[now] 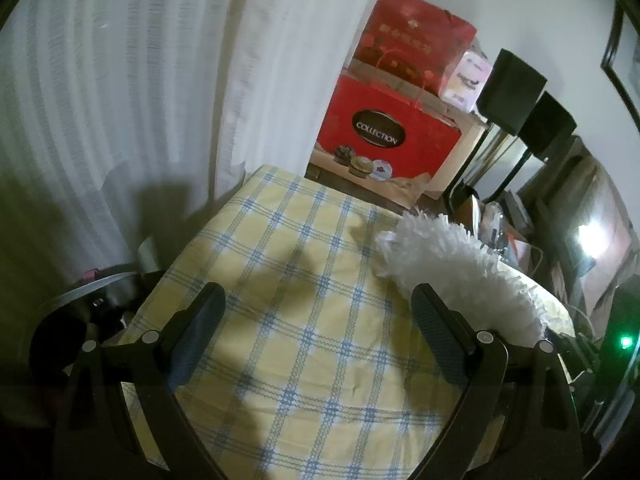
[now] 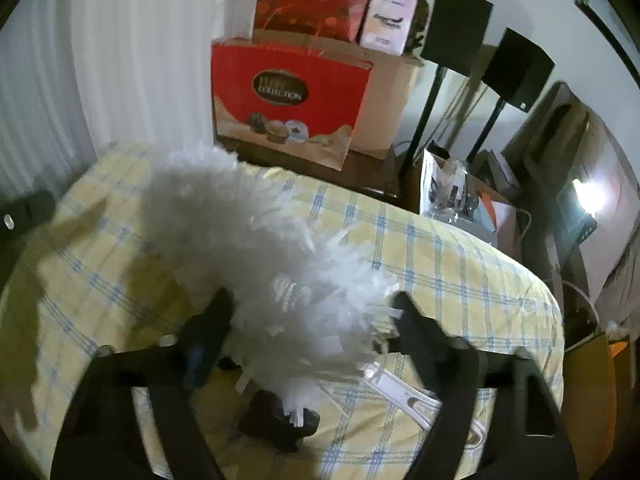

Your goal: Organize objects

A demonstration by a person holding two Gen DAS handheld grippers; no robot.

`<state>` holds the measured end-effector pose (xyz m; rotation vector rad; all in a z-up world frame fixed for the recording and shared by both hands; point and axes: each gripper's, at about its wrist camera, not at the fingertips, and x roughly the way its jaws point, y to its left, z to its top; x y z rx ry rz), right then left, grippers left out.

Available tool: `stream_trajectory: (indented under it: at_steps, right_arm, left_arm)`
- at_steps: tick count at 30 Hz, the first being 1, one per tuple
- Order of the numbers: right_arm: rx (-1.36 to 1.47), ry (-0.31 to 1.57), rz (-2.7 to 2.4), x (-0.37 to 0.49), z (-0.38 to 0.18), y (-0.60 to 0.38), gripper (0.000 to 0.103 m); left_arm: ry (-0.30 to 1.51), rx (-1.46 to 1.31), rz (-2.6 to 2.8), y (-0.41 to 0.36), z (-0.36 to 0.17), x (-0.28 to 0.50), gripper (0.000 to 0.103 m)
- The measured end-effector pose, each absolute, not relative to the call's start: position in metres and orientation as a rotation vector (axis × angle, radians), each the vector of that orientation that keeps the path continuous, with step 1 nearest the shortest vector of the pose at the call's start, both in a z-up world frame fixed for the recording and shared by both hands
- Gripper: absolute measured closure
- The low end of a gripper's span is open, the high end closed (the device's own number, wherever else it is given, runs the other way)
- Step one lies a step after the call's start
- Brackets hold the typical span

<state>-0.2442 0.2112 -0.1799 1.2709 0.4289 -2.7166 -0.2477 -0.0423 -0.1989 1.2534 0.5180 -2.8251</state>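
Observation:
A fluffy white duster [image 2: 248, 232] lies on the table's yellow and blue checked cloth [image 2: 460, 264]. Its white handle [image 2: 400, 390] points toward the camera, and a small black object [image 2: 276, 420] sits under its near end. My right gripper [image 2: 312, 304] straddles the near part of the fluff; loose strands reach both fingers, but I see no squeeze. My left gripper [image 1: 320, 294] hangs open over bare cloth [image 1: 304, 360]. The duster [image 1: 452, 264] lies just beyond and to the right of its right finger.
Red gift bags [image 1: 384, 136] and a pink box [image 1: 466, 76] stand behind the table. Black speakers on stands [image 1: 512, 84] and a cluttered floor [image 2: 460, 196] lie to the right. A white curtain [image 1: 120, 100] hangs on the left, with dark items [image 1: 108, 300] below it.

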Motion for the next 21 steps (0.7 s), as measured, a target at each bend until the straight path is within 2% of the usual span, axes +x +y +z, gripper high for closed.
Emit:
stream_trajectory:
  at_steps: [2, 3, 5, 12, 21]
  right_arm:
    - [1.267, 0.431, -2.715, -0.243, -0.183, 0.211, 0.040]
    - [1.257, 0.402, -2.713, -0.242, -0.183, 0.213, 0.047]
    - [1.233, 0.370, -2.735, -0.239, -0.180, 0.217, 0.054]
    - [1.126, 0.391, -2.784, -0.219, -0.169, 0.218, 0.085]
    - [0.976, 0.422, -2.724, -0.175, -0.138, 0.220, 0.086]
  left_arm:
    - [0.520, 1.255, -2.824, -0.043, -0.199, -0.247, 0.010]
    - [0.520, 1.254, -2.823, -0.042, -0.199, -0.247, 0.010]
    - [0.522, 1.254, -2.823, -0.042, -0.199, -0.247, 0.010]
    - [0.553, 1.239, -2.844, -0.045, -0.197, -0.246, 0.010]
    - [0.544, 1.171, -2.959, -0.044, -0.180, -0.235, 0.010]
